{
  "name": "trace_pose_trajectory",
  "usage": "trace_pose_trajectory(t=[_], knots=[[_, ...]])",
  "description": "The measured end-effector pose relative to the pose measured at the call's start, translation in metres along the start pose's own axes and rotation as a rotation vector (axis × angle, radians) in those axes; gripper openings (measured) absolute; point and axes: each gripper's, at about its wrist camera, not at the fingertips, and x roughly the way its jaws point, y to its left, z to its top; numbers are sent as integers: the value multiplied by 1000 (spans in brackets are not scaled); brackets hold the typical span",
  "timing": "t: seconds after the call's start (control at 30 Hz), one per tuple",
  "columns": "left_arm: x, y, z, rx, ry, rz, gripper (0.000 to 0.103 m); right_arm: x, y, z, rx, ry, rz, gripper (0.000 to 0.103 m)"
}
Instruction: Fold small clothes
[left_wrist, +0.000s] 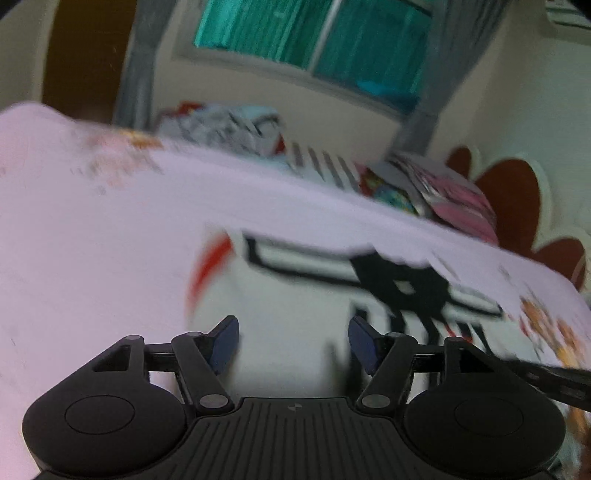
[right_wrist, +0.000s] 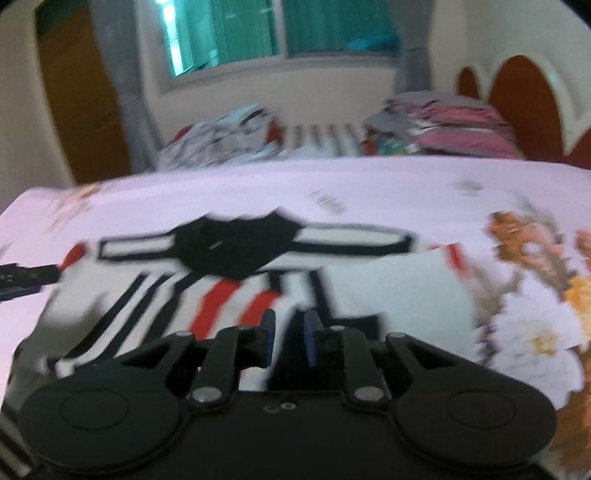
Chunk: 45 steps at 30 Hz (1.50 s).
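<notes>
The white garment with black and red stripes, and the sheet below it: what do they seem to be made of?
The striped garment looks like soft matte knit fabric, perhaps cotton: it lies limp with a side folded over. The pink floral bedsheet looks like thin woven cloth with a printed pattern. Blur leaves both uncertain.

Both views heavily motion-blurred, the right wrist view worse; prints on the bedsheet (right_wrist: 406, 184) smear sideways. Soft, even indoor light, fairly dim, with a pinkish cast. Teal daylight comes through the window (right_wrist: 258, 33), with one bright blown-out strip at its left. Shadows faint. Fisheye bends walls and darkens corners. Background clothes piles (left_wrist: 229, 125) out of focus.
</notes>
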Motion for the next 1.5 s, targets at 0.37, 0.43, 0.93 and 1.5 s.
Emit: trace_pose_trajectory(t=[0.37,0.43,0.93,1.5], knots=[[-16,-1,-39,65,61,25,64,3,-17,-19,-57,88,-61,16],[-25,-6,-39,42,51,32,65,-6,-15,-20,-46,86,-41,21],[-65,-63,-116,188,141,-25,65,-57,40,-88,-248,154,165,19],[-121,-65,-149,220,198,-44,65,-109,58,-126,-209,162,133,19]])
